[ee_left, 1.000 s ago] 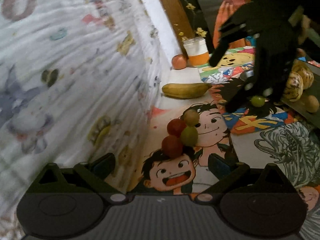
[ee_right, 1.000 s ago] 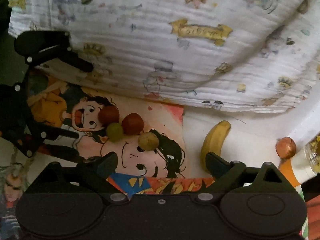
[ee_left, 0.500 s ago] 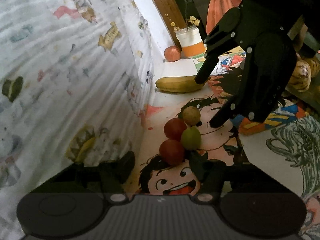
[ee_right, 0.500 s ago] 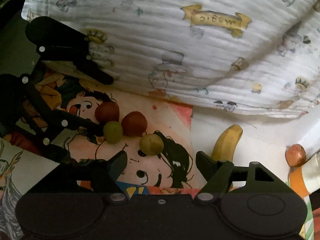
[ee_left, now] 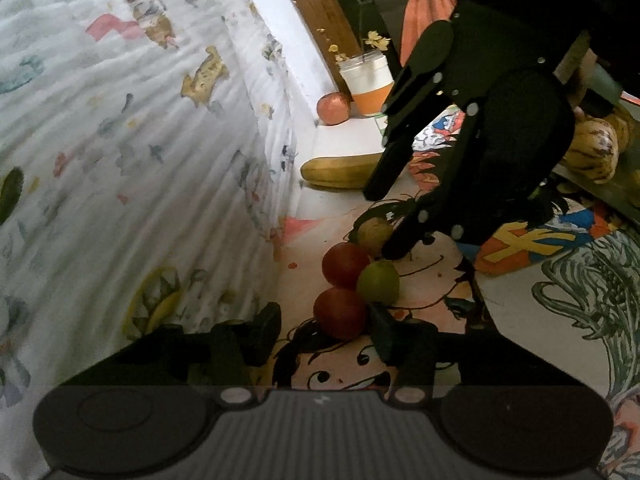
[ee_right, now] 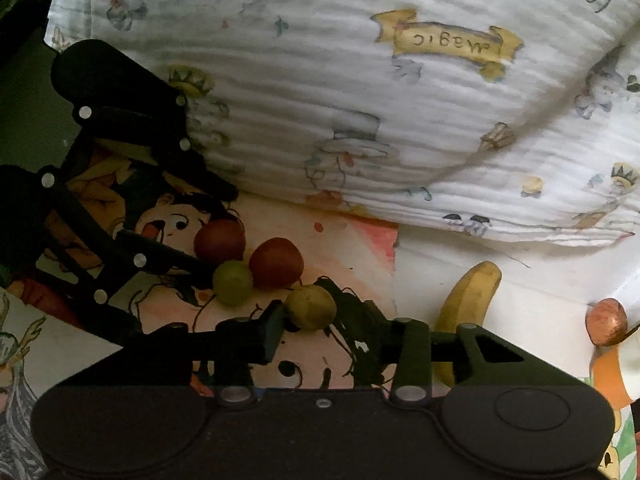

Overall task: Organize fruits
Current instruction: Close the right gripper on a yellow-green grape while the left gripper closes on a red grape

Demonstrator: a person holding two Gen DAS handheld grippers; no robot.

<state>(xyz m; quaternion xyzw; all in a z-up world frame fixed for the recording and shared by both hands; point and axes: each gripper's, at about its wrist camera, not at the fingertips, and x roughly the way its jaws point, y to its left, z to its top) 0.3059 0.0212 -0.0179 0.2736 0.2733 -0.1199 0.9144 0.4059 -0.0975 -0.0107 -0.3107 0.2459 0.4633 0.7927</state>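
Observation:
Several small round fruits lie in a cluster on a cartoon-print mat: two red fruits [ee_left: 340, 314] [ee_left: 345, 265], a green one [ee_left: 378, 282] and a yellow-brown one [ee_left: 374, 233]. My left gripper [ee_left: 326, 330] is open, its fingers on either side of the nearer red fruit [ee_right: 220, 241]. My right gripper [ee_right: 316, 322] is open around the yellow-brown fruit [ee_right: 311, 306], its left pad touching it. A banana [ee_left: 340, 172] lies beyond, also in the right wrist view [ee_right: 466, 302].
A printed white blanket [ee_left: 120, 160] rises along the mat's edge. A reddish fruit [ee_left: 333, 108] and a jar with flowers [ee_left: 368, 84] stand by the wall. Striped yellow fruits [ee_left: 592, 152] sit on a tray at the right.
Both grippers have moved in on the cluster and narrowed. The left now brackets the nearer red fruit; the right has come down around the yellow-brown fruit.

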